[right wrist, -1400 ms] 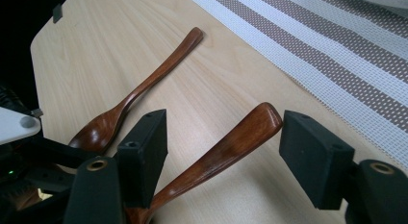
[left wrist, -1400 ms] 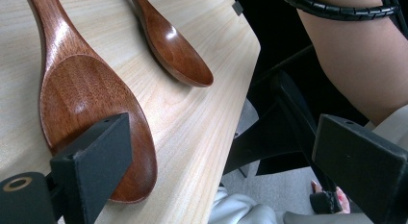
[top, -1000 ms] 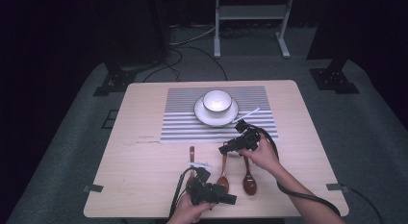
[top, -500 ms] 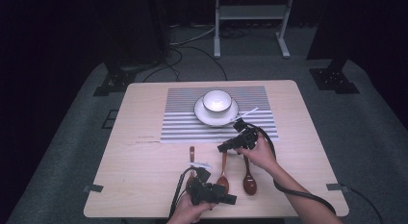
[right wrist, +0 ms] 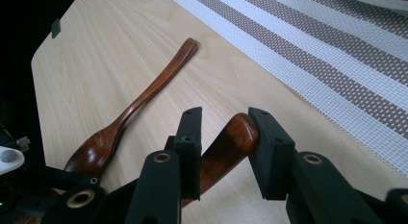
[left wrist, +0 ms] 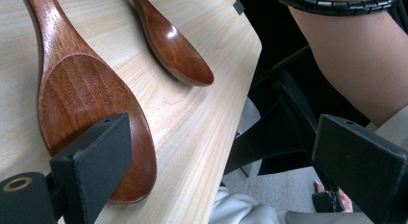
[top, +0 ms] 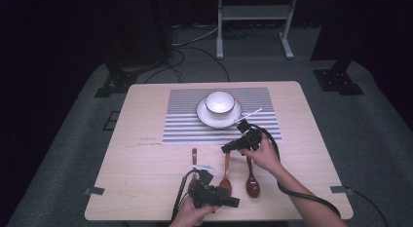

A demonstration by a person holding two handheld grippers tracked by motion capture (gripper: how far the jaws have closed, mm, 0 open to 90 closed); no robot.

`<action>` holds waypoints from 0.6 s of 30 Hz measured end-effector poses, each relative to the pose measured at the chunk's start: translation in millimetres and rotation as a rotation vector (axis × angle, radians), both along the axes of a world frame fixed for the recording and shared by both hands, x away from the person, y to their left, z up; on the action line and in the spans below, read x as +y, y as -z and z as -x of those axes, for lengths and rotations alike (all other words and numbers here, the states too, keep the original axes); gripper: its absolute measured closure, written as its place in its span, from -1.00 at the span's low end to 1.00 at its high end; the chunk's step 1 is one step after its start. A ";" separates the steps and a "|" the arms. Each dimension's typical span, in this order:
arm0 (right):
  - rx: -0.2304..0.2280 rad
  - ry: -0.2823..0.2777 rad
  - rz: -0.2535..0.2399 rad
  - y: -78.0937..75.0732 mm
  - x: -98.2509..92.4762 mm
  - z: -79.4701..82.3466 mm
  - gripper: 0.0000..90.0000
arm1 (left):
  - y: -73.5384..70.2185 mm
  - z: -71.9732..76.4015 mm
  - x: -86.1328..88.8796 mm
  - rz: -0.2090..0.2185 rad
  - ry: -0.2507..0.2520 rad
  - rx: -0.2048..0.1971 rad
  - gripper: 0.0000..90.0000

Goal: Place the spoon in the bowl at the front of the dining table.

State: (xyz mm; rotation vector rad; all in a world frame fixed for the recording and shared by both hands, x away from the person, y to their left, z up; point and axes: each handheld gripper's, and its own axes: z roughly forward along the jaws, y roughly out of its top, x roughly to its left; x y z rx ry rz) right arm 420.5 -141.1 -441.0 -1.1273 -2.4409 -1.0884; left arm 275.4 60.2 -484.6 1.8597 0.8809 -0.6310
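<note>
A recording studio (black backdrop, stand feet, grey carpet).

Tongs straddling wooden spoon handle, striped mat beyond

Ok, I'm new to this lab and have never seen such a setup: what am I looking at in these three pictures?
There is no robot here. A person holds a pair of tongs in each hand, and each pair carries its own camera. The high view looks down on the table from above the person. On it lie a striped mat, a bowl on a plate, and three wooden spoons. The other two pictures each look along one pair's black jaws. The left tongs are wide open, with one jaw by the scoop of the middle spoon, and hold nothing. The right spoon lies beyond. The right tongs straddle the tip of the middle spoon's handle; a small gap shows, so they seem not to grip it yet. The left spoon lies beside them.
</note>
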 end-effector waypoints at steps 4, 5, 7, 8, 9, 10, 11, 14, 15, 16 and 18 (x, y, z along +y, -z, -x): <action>-0.006 -0.009 0.000 -3.5 0.8 -0.3 0.48 | -0.2 0.2 -0.2 -0.001 -0.002 -0.001 -0.88; -0.004 -0.007 0.000 -4.5 1.2 -0.2 0.50 | -0.3 0.1 0.0 -0.003 -0.001 0.000 -0.88; -0.005 -0.010 -0.006 -7.0 1.5 -0.3 0.53 | -0.3 0.1 0.3 -0.004 -0.004 0.000 -0.88; -0.005 -0.011 -0.005 -8.1 1.6 -0.4 0.54 | -0.3 0.0 0.5 -0.004 -0.004 0.000 -0.88; -0.006 -0.015 -0.008 -8.7 1.6 -0.6 0.56 | -0.2 0.0 0.5 -0.001 -0.006 0.001 -0.88; -0.004 -0.018 -0.011 -9.9 1.7 -0.7 0.57 | -0.2 0.1 0.5 0.000 -0.009 0.002 -0.88; -0.002 -0.021 -0.013 -11.0 1.7 -0.8 0.58 | -0.3 0.0 0.6 0.000 -0.011 0.001 -0.88; 0.002 -0.026 -0.026 -13.1 1.3 -1.4 0.61 | -0.6 -0.3 1.2 -0.001 -0.014 0.000 -0.88; 0.004 -0.028 -0.028 -13.6 1.1 -1.7 0.62 | -0.9 -0.4 1.8 -0.001 -0.017 0.002 -0.88; 0.013 -0.027 -0.035 -14.7 0.7 -1.9 0.65 | -1.3 -0.5 2.4 0.000 -0.019 0.003 -0.88; 0.023 -0.029 -0.050 -16.0 -0.2 -2.8 0.70 | -2.3 -0.7 3.3 0.005 -0.022 -0.001 -0.88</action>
